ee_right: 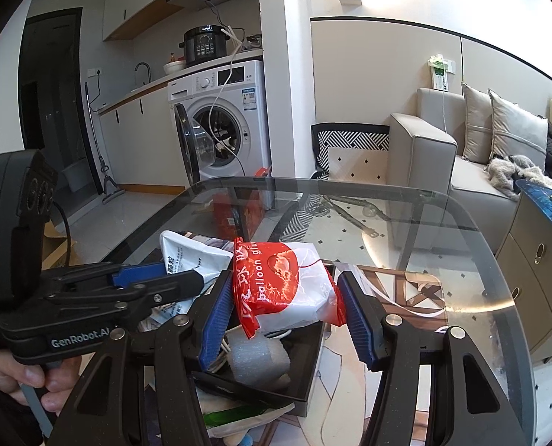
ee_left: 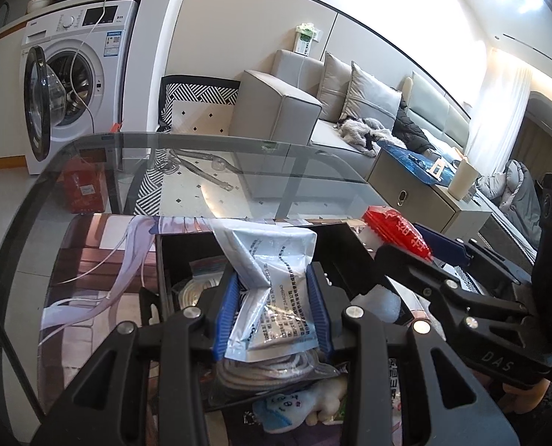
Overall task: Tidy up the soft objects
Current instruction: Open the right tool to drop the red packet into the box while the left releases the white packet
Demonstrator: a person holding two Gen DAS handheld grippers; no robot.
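Note:
My left gripper [ee_left: 272,312] is shut on a pale blue-white printed pouch [ee_left: 272,282] and holds it over a black open box [ee_left: 160,271] on the glass table. My right gripper [ee_right: 283,308] is shut on a red and white "balloon glue" packet [ee_right: 287,286], held over the same black box [ee_right: 313,368]. The right gripper with its red packet [ee_left: 398,230] shows at the right of the left wrist view. The left gripper with its pouch [ee_right: 186,256] shows at the left of the right wrist view. Coiled rope in a bag [ee_left: 264,371] and white foam [ee_right: 257,360] lie in the box.
A small plush toy [ee_left: 302,405] lies near the box's front. The glass table [ee_left: 238,171] carries a printed mat [ee_left: 101,260]. A red box [ee_left: 82,189] stands on the floor beyond. A washing machine [ee_left: 71,74] with open door, a sofa [ee_left: 313,111] and a cabinet [ee_left: 417,193] surround the table.

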